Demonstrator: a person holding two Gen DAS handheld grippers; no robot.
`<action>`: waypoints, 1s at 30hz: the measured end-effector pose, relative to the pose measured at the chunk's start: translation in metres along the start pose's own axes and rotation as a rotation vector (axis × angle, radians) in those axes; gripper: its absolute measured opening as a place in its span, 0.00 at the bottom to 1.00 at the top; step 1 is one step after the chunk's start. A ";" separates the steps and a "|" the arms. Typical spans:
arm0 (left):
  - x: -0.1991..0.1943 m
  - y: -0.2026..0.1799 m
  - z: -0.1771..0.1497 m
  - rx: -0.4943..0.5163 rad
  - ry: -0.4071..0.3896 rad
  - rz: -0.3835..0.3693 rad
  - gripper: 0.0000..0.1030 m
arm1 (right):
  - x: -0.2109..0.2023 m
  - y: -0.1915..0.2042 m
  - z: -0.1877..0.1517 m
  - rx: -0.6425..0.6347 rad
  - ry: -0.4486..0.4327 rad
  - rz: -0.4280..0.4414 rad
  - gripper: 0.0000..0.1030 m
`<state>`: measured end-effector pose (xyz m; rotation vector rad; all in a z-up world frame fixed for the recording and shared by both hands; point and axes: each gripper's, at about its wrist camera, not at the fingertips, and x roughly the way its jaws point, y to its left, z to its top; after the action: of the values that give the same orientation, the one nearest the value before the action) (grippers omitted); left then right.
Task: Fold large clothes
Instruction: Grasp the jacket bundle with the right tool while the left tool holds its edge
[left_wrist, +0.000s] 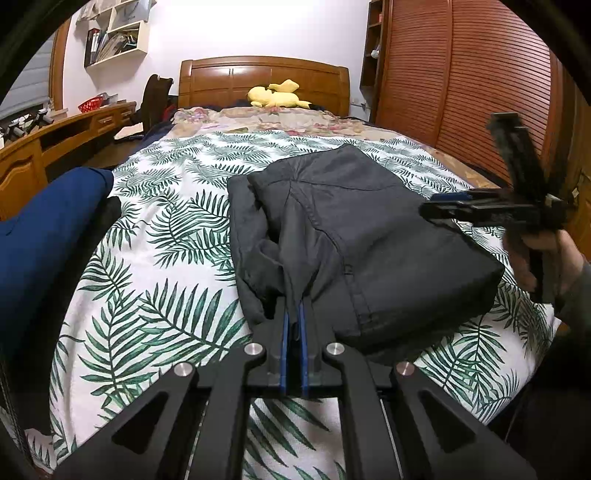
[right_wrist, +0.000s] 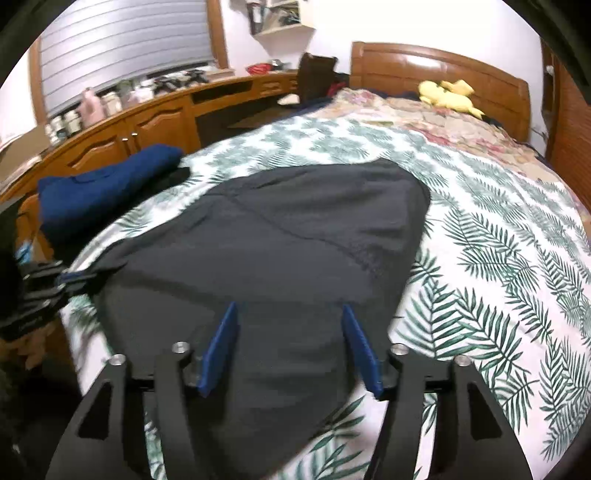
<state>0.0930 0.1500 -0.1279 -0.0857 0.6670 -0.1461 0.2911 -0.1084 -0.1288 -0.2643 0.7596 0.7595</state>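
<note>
bare leaf-print bedspread (right_wrist: 498, 258) right of dark jacket (right_wrist: 277, 240) — blue folded garment (right_wrist: 103, 188) crowding left edge

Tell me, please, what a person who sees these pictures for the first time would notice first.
A dark grey garment, already folded into a bundle, lies in the middle of the bed, on a leaf-print sheet. The left gripper is shut on its near edge, while the right gripper hovers open above it. A blue folded garment lies at the bed's left edge, and a yellow plush toy sits by the headboard.
</note>
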 end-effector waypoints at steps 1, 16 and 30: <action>0.001 0.001 0.000 -0.004 0.003 -0.004 0.03 | 0.007 -0.006 0.003 0.009 0.006 -0.014 0.65; 0.013 -0.001 0.000 0.024 0.027 0.000 0.04 | 0.091 -0.096 0.044 0.210 0.092 0.007 0.78; 0.017 -0.003 0.004 0.025 0.033 0.001 0.04 | 0.121 -0.115 0.036 0.328 0.143 0.163 0.76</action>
<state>0.1081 0.1447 -0.1349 -0.0590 0.6979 -0.1555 0.4491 -0.1098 -0.1934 0.0410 1.0364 0.7609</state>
